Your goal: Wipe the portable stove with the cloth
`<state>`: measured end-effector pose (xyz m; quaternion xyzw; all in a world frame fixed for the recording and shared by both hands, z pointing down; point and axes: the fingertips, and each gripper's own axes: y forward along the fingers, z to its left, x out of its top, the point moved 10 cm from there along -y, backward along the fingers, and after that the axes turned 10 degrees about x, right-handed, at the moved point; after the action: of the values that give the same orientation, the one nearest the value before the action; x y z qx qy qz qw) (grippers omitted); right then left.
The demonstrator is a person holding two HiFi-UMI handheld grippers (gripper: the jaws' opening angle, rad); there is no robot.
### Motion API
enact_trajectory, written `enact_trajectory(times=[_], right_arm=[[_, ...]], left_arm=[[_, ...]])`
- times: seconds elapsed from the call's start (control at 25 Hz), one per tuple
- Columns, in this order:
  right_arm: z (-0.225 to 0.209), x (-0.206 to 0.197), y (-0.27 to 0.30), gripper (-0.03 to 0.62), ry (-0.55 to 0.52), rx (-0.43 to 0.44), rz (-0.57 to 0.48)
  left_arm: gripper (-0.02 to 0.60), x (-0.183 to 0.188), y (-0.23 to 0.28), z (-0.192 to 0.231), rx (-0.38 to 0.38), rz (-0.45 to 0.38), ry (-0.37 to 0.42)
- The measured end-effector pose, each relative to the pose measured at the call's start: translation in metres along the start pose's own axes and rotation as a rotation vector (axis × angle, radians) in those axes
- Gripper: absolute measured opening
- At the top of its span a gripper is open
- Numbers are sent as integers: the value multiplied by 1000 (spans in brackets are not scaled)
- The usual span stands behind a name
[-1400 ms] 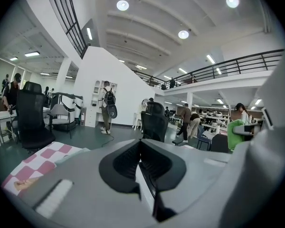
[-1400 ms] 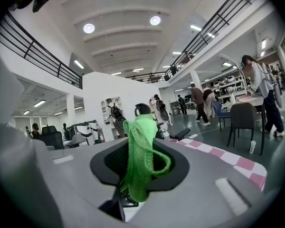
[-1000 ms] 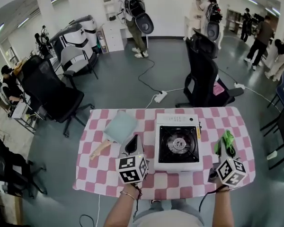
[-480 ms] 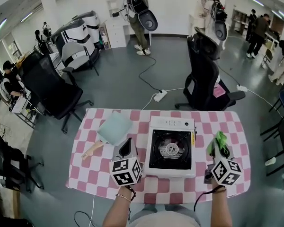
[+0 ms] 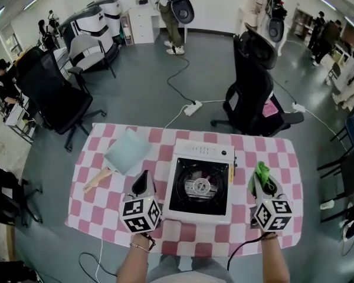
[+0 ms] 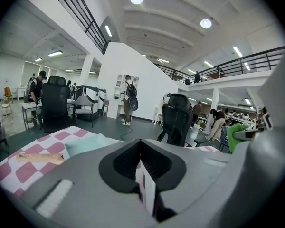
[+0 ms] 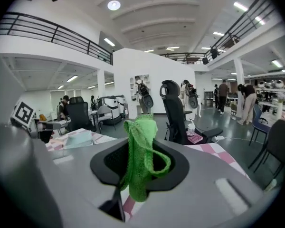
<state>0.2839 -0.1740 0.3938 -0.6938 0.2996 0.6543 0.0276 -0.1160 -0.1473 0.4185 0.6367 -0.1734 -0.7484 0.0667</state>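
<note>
Pinching cloth point(image 7: 141, 141) between right gripper point(image 5: 261, 181) fingers, held poised for wiping, portable stove point(image 5: 199, 184) just leftward; left gripper point(image 5: 143, 178) fingers pressed together, empty.

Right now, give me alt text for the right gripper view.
The right gripper is shut on a green cloth, which stands up between its jaws. Behind are a pink-checked table, a black office chair and a bright hall.
</note>
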Motion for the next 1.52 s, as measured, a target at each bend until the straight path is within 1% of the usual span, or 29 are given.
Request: enact_trajectory(times=[0.08,0.2,0.52,0.88,1.0,1.12,1.28,1.52], right_arm=[[-2,0,9,94,-57,40,38],[-7,-2,24,94,-115,91,84],[-25,-4,60,94,-246,176,183],[-29,-7,95,94,-414,281,271],[-30,-5,105,94,-453,303,295],[-32,-4,115,94,-515,314,331],[-36,-4,129,94,-582,344,376],[-38,-8,150,94,-719,361,446]], left_arm=[[0,-4,4,1,12,8,0],[0,-11,8,1,22,21,-7],[1,-25,8,2,40,64,-26],[0,-36,2,9,92,84,-26],[0,-36,-1,8,102,79,-17],[1,-35,-4,6,111,69,-10],[1,-35,-7,5,133,59,-22],[0,-35,-12,5,166,54,-46]])
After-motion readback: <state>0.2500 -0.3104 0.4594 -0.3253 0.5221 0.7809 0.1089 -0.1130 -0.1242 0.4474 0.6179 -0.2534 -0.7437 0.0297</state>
